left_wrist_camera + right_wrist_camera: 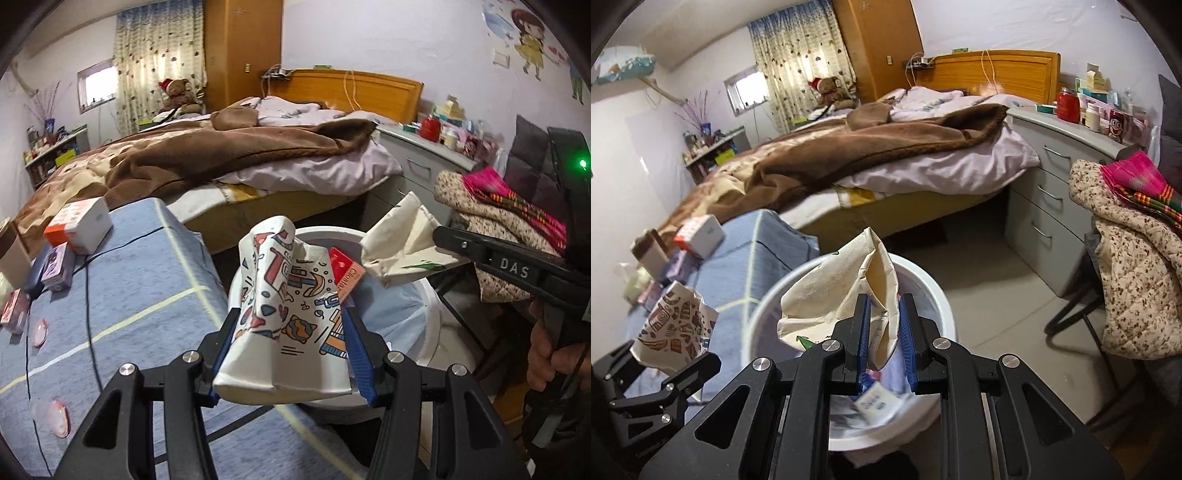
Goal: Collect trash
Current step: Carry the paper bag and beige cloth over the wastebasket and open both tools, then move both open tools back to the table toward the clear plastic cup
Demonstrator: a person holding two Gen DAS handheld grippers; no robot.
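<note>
Both claws grip crushed cups (291, 314) over bin (938, 295) (bedroom, grey floor (990, 306)).

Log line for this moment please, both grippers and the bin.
left gripper: shut on patterned paper cup | right gripper: shut on cream paper cup | both over white bin | nothing released

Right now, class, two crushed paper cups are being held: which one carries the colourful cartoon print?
The cup in the left claw, the printed cup; the right claw holds a plain cream cup.
</note>
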